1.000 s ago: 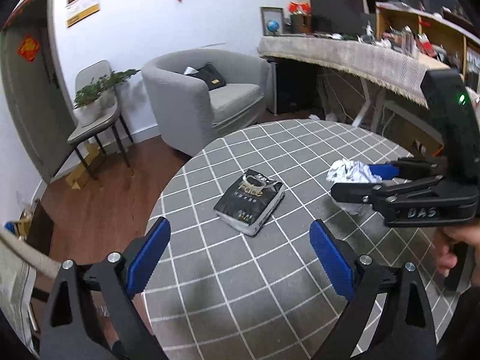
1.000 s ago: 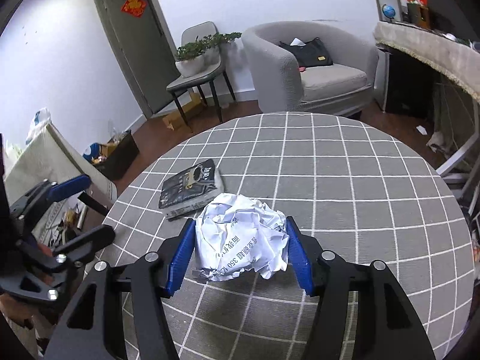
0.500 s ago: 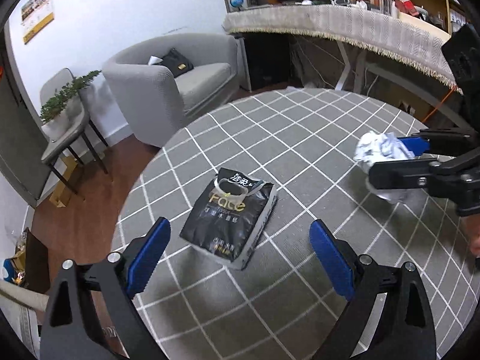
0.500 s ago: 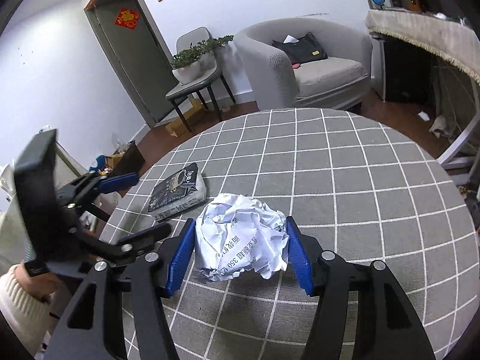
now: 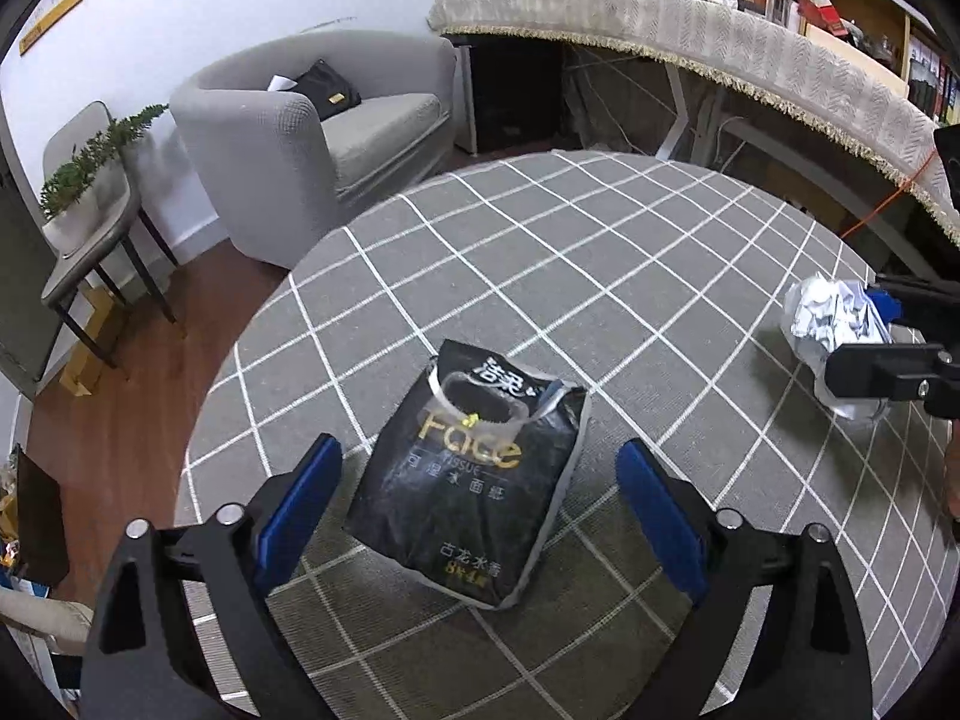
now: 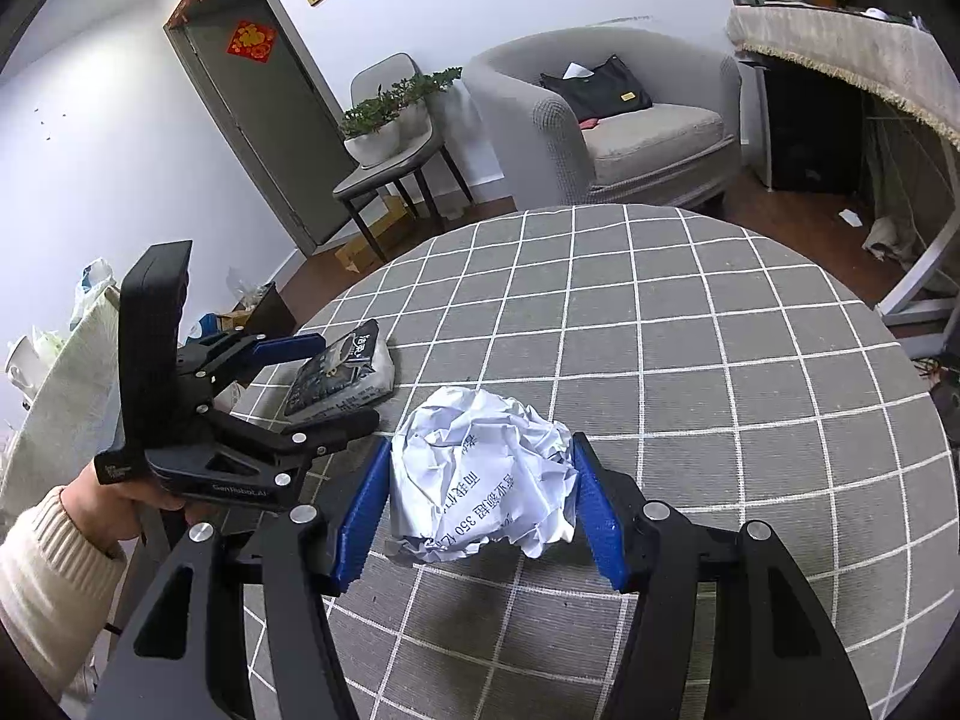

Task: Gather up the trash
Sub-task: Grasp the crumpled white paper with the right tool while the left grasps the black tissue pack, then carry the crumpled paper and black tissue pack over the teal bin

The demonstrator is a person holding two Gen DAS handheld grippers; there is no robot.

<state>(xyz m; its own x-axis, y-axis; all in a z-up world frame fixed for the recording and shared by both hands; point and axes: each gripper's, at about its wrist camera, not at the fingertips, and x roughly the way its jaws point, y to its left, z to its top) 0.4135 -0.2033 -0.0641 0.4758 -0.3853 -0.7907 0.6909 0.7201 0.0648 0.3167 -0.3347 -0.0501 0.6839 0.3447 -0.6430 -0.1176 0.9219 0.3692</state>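
Note:
A black tissue pack [image 5: 474,474] lies on the round table with the grey checked cloth [image 5: 600,276]. My left gripper [image 5: 480,510] is open, its blue pads on either side of the pack's near end, not touching it. The left gripper also shows in the right wrist view [image 6: 336,384], over the pack [image 6: 345,375]. My right gripper [image 6: 480,504] is shut on a crumpled white paper ball [image 6: 480,480] and holds it just over the cloth. The ball also shows at the right of the left wrist view [image 5: 834,330].
A grey armchair [image 5: 318,138] with a black bag stands beyond the table. A chair with potted plants [image 5: 84,210] stands at the left by the door. A long cloth-covered desk [image 5: 720,42] runs along the right. The wooden floor lies past the table's edge.
My left gripper has moved forward and down to the tissue pack, which now lies between its open fingers. My right gripper still holds the paper ball in about the same place.

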